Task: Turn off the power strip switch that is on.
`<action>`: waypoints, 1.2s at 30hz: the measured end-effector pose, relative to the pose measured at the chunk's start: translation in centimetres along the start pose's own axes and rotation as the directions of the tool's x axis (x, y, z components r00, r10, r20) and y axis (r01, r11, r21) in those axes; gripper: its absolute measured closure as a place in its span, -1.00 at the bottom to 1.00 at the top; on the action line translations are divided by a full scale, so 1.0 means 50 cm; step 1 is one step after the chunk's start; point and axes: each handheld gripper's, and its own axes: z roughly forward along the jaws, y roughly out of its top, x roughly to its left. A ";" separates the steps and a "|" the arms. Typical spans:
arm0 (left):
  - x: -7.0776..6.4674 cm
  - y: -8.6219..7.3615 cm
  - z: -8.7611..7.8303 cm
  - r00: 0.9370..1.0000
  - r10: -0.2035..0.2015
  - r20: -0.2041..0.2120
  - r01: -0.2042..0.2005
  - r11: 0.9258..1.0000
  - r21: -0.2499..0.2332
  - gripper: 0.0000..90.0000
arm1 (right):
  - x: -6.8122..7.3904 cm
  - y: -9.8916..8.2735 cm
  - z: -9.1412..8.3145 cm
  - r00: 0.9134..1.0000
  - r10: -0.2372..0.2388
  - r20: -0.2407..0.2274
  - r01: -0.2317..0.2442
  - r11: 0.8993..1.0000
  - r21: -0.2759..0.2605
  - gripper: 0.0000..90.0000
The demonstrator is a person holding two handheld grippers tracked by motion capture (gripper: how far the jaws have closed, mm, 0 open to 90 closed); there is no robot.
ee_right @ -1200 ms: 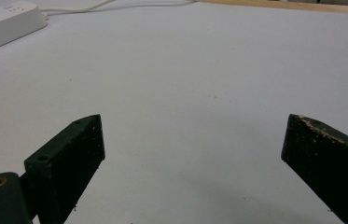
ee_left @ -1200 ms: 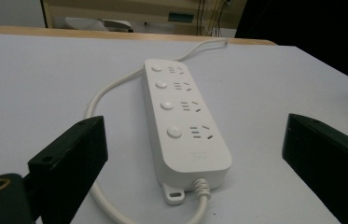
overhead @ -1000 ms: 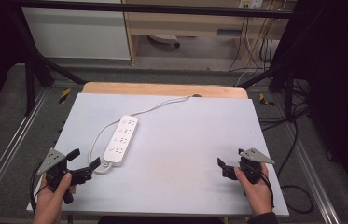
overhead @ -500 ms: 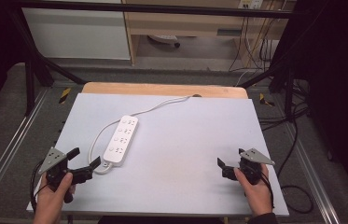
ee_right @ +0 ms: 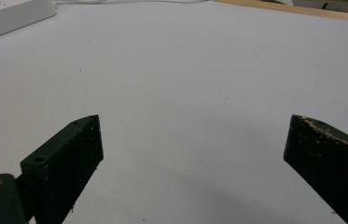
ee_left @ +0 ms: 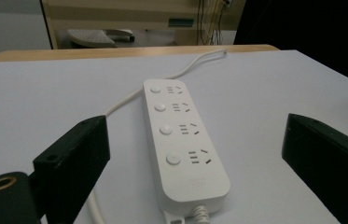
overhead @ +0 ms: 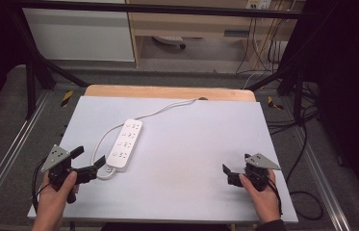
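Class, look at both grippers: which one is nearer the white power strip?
The left gripper: its open jaws face the power strip close by; the right gripper sits far across the table.

The power strip [ee_right: 8, 16] was cut off by the right gripper view's top-left edge, its white cord [overhead: 167, 108] ran out of sight over the table's far edge, and its socket markings were too small to read.

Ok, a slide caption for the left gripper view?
Open left tool facing a white four-outlet plastic power strip lying on the pale grey table.
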 end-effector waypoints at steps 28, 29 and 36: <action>-0.012 0.101 0.105 0.999 0.049 0.021 -0.049 0.999 0.004 -0.85 | 0.002 -0.003 0.004 1.000 -0.015 -0.005 0.015 0.999 0.033 -0.86; -0.010 0.103 0.108 0.999 0.049 0.021 -0.049 0.999 0.008 -0.84 | 0.002 -0.003 0.003 1.000 -0.010 -0.003 0.010 0.999 0.033 -0.86; 0.007 0.114 0.130 0.999 0.034 0.013 -0.034 0.999 0.017 -0.83 | -0.003 -0.003 0.003 1.000 -0.004 0.008 0.003 1.000 0.029 -0.86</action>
